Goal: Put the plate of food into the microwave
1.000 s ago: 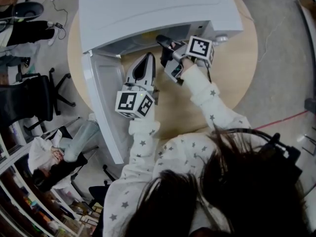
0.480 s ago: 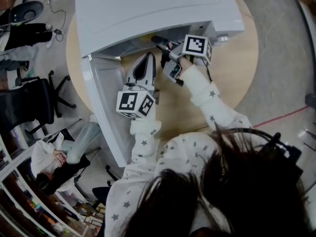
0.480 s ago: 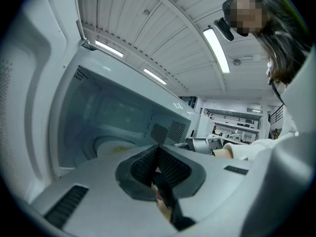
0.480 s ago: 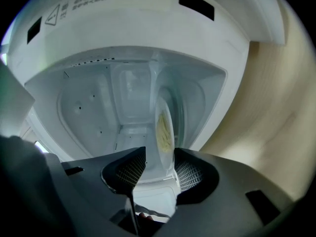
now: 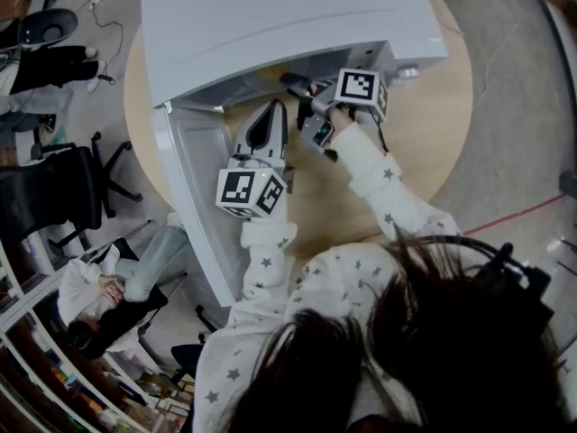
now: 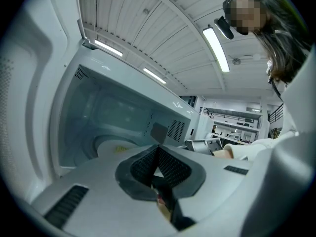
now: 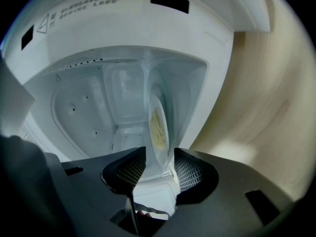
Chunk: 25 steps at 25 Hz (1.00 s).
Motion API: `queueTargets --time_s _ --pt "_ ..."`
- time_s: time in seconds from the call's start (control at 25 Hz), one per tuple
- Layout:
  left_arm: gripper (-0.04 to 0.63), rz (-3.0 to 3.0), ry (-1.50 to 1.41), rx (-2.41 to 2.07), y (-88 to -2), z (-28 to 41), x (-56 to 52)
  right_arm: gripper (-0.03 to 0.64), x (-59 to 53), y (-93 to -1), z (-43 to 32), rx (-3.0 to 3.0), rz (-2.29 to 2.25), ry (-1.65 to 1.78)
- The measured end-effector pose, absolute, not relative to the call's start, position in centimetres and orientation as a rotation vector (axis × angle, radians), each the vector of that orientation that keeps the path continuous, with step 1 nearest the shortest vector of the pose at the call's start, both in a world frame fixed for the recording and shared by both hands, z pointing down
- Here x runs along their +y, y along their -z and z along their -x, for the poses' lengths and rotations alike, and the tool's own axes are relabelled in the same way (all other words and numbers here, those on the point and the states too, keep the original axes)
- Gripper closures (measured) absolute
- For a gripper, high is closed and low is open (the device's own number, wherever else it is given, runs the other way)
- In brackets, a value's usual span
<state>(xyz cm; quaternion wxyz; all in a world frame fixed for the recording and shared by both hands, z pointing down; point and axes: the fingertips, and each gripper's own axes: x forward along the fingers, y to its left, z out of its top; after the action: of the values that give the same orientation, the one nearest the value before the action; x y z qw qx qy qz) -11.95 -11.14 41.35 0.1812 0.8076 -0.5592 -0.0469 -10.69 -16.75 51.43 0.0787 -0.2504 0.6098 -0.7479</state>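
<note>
Two jaws on your right gripper (image 7: 160, 171) stand wide apart, gripping nothing. The plate (image 7: 159, 125) sits inside the microwave (image 7: 118, 93), its rim loose between them at lower middle of the frame. Draw straight back without clipping that rim. Your left gripper (image 6: 157, 163) is closed and empty.

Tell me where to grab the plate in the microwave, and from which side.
Grip the plate by its near rim, coming straight in through the open front of the microwave. The plate lies flat inside, walls close off the other sides, and the food sits mid-plate, off the rim. The right tongs are lined up there, open, with that rim between the pads.
</note>
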Motion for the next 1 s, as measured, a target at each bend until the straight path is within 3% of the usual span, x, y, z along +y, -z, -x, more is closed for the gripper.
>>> queueTargets --time_s 0.48,0.6,0.68,1.0 --pt "0.594 -2.31 0.119 -1.568 -41.2 11.7 -11.3 0.458 -15.6 -50.5 10.0 1.869 0.68 2.207" --pt "0.594 -2.321 0.128 -1.57 -40.7 11.3 -10.9 0.576 -15.3 -49.4 9.6 1.919 0.685 2.166" --pt "0.594 -2.326 0.13 -1.572 -40.6 11.3 -10.8 0.611 -15.3 -48.8 9.7 1.939 0.666 2.143" --pt "0.594 -2.357 0.14 -1.6 -39.8 11.6 -10.6 0.611 -15.2 -46.5 10.3 2.006 0.524 2.066"
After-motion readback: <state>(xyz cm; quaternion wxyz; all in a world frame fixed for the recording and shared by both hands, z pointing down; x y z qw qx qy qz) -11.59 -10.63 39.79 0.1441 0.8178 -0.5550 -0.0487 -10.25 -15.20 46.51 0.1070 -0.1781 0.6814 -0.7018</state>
